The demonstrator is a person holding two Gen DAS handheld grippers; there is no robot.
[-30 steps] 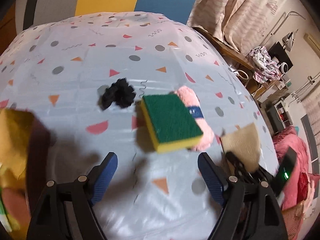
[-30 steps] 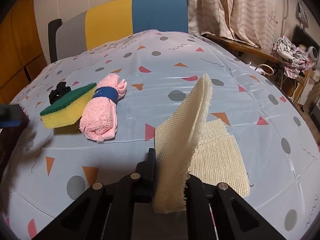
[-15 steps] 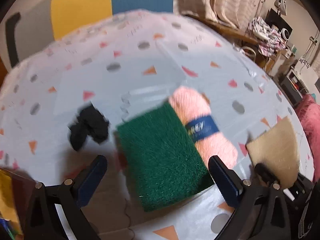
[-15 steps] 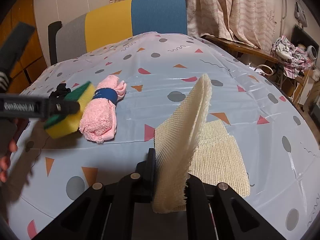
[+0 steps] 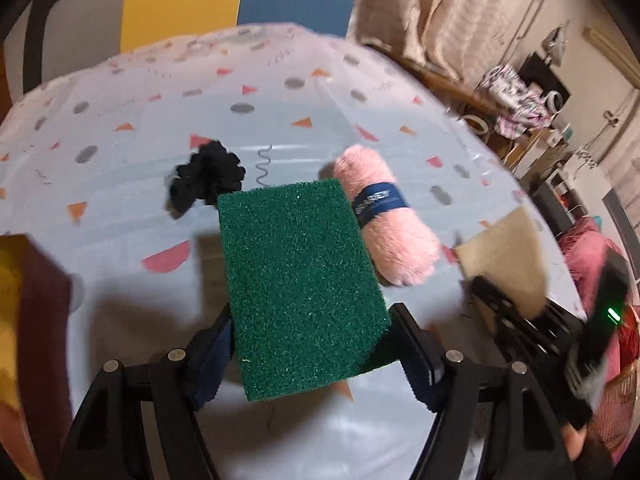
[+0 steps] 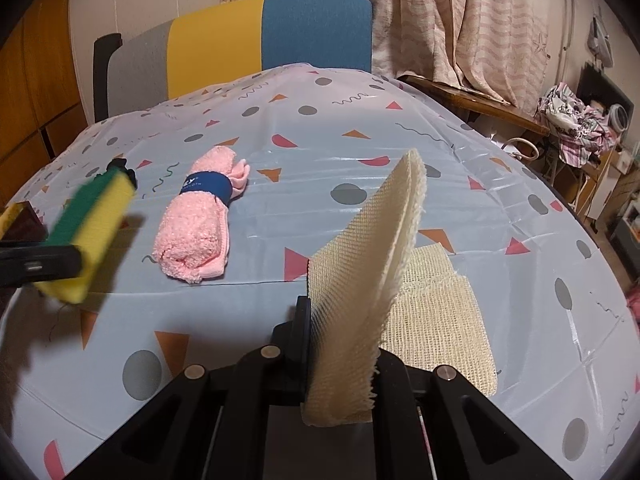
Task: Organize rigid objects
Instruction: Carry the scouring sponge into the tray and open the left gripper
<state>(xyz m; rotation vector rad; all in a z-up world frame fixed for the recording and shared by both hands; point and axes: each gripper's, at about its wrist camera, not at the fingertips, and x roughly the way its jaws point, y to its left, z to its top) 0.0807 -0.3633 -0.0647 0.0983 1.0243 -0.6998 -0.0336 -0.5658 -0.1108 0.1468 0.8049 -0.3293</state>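
Note:
My left gripper (image 5: 312, 344) is shut on a green-and-yellow sponge (image 5: 300, 284) and holds it above the table; the sponge also shows in the right wrist view (image 6: 92, 232) at the left. My right gripper (image 6: 344, 336) is shut on a folded beige mesh cloth (image 6: 360, 280) that stands up between its fingers, with one end lying on the table. A rolled pink towel (image 5: 384, 216) with a blue band lies just beyond the sponge; it also shows in the right wrist view (image 6: 200, 216). A black scrunchie (image 5: 204, 180) lies to the towel's left.
The table has a light blue patterned cover (image 6: 360, 128). A chair (image 6: 272, 36) with grey, yellow and blue back panels stands at the far edge. A yellow and brown object (image 5: 20, 280) is at the left. Curtains and clutter (image 6: 576, 120) are to the right.
My left gripper has closed on the sponge and lifted it off the table, away from the pink towel. My right gripper and the beige cloth have not moved.

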